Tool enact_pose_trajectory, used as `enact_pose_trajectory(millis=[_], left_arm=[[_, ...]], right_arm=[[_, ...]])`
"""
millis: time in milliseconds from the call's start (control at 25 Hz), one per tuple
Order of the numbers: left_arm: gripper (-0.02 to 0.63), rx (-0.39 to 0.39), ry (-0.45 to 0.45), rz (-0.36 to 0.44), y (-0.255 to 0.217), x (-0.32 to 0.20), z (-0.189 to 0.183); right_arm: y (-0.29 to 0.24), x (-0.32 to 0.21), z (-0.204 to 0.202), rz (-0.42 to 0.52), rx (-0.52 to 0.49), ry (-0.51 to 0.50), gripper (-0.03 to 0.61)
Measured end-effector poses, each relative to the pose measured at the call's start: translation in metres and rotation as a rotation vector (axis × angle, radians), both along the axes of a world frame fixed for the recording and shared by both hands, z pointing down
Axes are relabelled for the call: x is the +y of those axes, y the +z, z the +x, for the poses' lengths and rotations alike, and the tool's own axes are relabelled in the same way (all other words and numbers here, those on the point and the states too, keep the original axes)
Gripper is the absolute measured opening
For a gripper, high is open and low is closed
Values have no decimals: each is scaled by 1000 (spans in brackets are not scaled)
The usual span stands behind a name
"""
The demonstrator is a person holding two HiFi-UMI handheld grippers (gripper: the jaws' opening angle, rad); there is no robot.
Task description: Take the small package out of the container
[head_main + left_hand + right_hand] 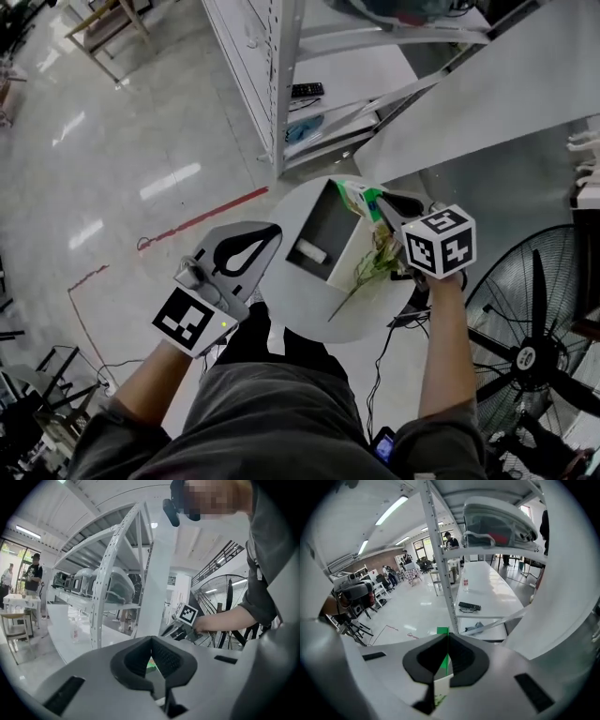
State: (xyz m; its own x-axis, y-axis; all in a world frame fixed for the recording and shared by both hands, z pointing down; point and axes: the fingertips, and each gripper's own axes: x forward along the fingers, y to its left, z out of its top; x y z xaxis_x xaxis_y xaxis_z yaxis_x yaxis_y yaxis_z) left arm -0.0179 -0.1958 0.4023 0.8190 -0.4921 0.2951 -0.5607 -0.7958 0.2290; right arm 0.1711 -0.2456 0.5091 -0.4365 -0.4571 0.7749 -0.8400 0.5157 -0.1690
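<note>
A grey open container (323, 236) stands on a round white table (300, 314); a small white item (309, 251) lies inside it. My right gripper (382, 206) is shut on a green and white small package (362, 197), holding it above the container's far right corner. The right gripper view shows the package (442, 679) edge-on, pinched between the closed jaws of that gripper (447, 643). My left gripper (275, 232) is shut with nothing in it, just off the table's left rim; its tips (152, 645) meet in the left gripper view.
A green plant sprig (367, 270) lies on the table beside the container. A white shelf rack (281, 84) with a remote (307, 90) stands beyond the table. A black floor fan (534, 349) is at the right. Red tape (206, 217) marks the floor.
</note>
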Motion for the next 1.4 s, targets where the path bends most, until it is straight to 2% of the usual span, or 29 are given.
enact_pose_trajectory(millis=[360, 920, 1400], left_arm=[[15, 31, 30, 113, -57, 20, -5], [15, 63, 93, 234, -125, 52, 1], [15, 74, 124, 275, -148, 70, 0]], right_arm=[[-84, 31, -4, 175, -11, 57, 24], [-186, 87, -7, 437, -85, 171, 23], [-236, 132, -8, 602, -120, 204, 23]])
